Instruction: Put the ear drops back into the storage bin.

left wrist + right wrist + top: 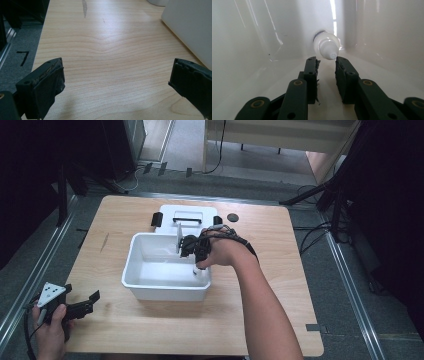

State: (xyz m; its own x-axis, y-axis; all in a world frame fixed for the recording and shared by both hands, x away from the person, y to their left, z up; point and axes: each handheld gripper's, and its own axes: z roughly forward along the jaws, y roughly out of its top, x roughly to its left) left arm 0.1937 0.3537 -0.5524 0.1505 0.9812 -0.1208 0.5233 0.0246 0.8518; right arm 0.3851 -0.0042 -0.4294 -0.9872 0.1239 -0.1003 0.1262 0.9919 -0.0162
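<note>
Reaching into white bin (150,290), right gripper (326,62) sits part-open, jaws flanking small plastic bottle's (325,45) cap by bin's near-right corner. Prob light, slick, stiff; grip at neck. Left gripper (117,75) wide open, empty.

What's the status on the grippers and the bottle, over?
Right gripper in the white bin, jaws narrowly open, just short of the small white bottle. Left gripper open, over bare table. Nothing in the way.
</note>
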